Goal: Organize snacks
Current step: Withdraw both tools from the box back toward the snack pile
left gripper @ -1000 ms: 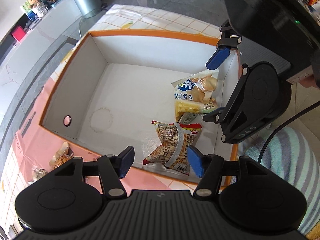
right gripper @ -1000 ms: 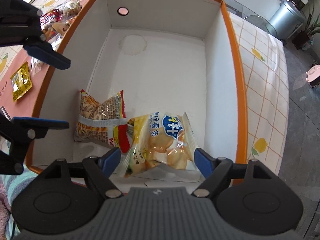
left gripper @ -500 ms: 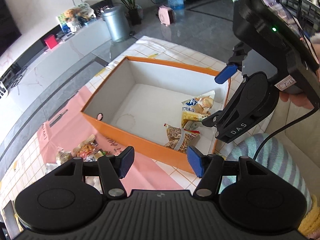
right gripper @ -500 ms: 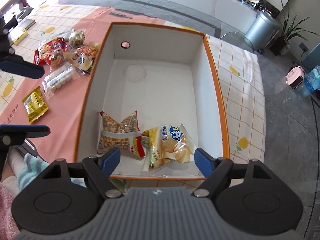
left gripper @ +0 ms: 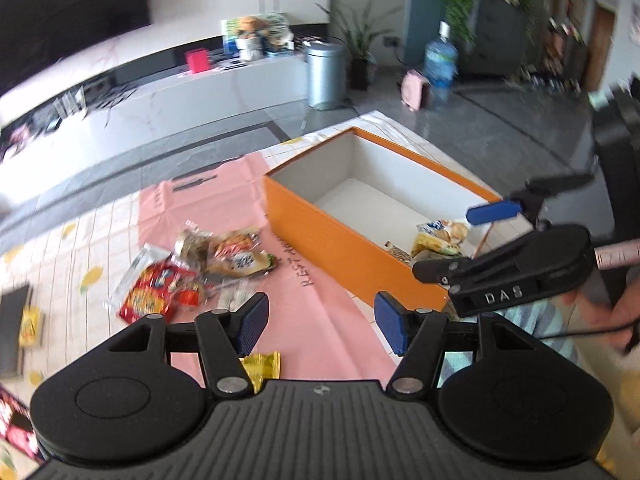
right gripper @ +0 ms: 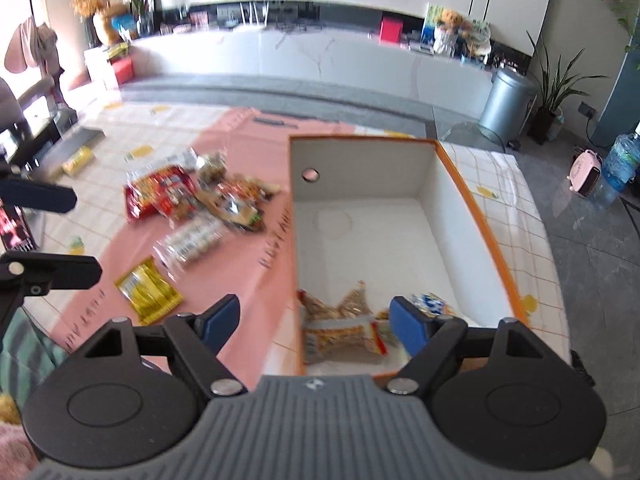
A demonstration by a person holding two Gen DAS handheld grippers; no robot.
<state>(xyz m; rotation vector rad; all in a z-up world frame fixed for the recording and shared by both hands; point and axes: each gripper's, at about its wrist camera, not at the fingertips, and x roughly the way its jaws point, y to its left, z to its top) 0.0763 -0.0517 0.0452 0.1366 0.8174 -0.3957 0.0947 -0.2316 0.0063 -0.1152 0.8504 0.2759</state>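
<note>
An orange box (left gripper: 332,240) with a white inside (right gripper: 400,240) stands on the table. Two bags lie at its near end: a peanut bag (right gripper: 344,332) and a yellow-blue chips bag (left gripper: 440,234). A pile of loose snacks (left gripper: 192,268) (right gripper: 192,196) lies on the pink mat left of the box. My left gripper (left gripper: 320,326) hovers open over the mat with nothing between its fingers. A yellow packet (left gripper: 262,364) lies below it. My right gripper (right gripper: 316,322) hangs above the box's near left corner. Its jaws are opening and hold nothing.
A pink mat (right gripper: 248,148) covers a lemon-print checked tablecloth (right gripper: 516,216). A clear pack of small rounds (right gripper: 192,238) and a yellow packet (right gripper: 150,290) lie apart from the pile. A dark flat object (left gripper: 12,320) sits at the far left. A person's hand (left gripper: 624,312) shows at the right.
Both grippers have risen and drawn back from inside the box. The views have swung left, bringing the snack pile into sight. Both bags stay in the box.
</note>
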